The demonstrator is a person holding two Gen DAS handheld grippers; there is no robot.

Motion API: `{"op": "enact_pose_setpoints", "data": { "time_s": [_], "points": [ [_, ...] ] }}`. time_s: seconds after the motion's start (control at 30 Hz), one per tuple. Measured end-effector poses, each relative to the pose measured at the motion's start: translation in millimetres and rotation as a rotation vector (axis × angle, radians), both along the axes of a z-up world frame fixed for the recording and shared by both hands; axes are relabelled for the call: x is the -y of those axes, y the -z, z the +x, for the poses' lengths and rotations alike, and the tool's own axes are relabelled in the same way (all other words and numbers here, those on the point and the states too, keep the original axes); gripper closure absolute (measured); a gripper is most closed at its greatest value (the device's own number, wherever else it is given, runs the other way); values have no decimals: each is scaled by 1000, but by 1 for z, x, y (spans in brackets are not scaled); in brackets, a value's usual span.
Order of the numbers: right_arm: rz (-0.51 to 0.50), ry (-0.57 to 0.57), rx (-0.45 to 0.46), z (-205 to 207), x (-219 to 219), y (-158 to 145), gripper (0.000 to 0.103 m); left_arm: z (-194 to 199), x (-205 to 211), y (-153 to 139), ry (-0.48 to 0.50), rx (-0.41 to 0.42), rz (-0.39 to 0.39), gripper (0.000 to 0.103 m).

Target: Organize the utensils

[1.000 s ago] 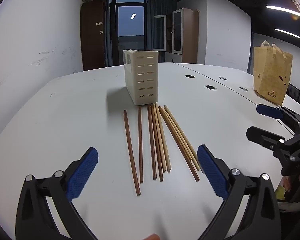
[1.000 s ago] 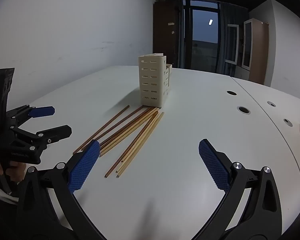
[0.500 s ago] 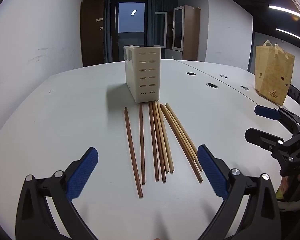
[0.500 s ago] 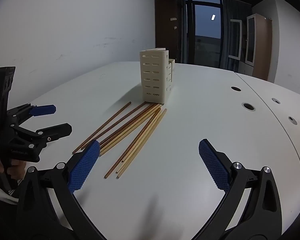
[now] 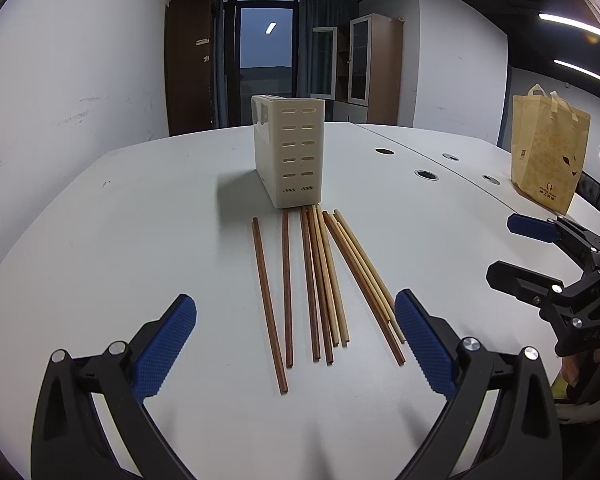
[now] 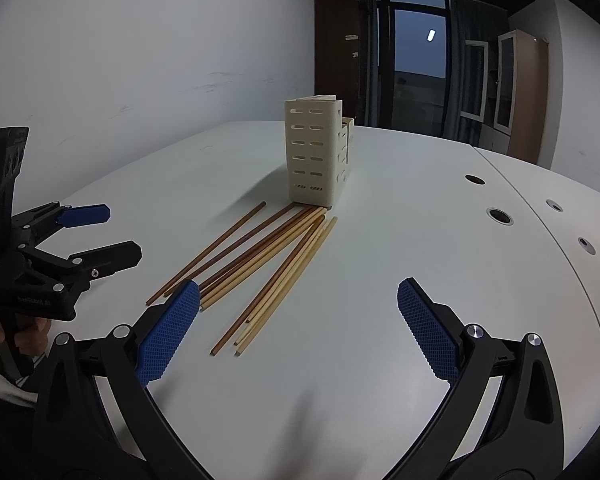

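While both my grippers gape empty, the chopsticks (image 5: 320,276) lie on the table, lengthwise toward the holder (image 5: 290,156), dead ahead of my left gripper (image 5: 296,340), nearer than my right gripper (image 6: 298,328).

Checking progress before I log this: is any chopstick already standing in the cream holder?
No, all the chopsticks lie flat on the table before the cream holder.

cream slotted holder (image 5: 296,152); brown chopsticks (image 5: 316,280); blue-padded tongs (image 5: 296,340)
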State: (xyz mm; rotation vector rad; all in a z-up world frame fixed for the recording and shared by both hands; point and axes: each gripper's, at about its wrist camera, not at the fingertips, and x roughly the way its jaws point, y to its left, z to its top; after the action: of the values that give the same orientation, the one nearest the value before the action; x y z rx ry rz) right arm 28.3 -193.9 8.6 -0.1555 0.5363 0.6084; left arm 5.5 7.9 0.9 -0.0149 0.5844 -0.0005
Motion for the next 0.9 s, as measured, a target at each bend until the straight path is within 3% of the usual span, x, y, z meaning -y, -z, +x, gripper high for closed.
{"op": "enact_pose_setpoints", "data": {
  "time_s": [0.9],
  "points": [
    [-5, 27, -12, 12, 0, 3, 8, -4, -1, -8, -7, -3, 25, 5]
  ]
}}
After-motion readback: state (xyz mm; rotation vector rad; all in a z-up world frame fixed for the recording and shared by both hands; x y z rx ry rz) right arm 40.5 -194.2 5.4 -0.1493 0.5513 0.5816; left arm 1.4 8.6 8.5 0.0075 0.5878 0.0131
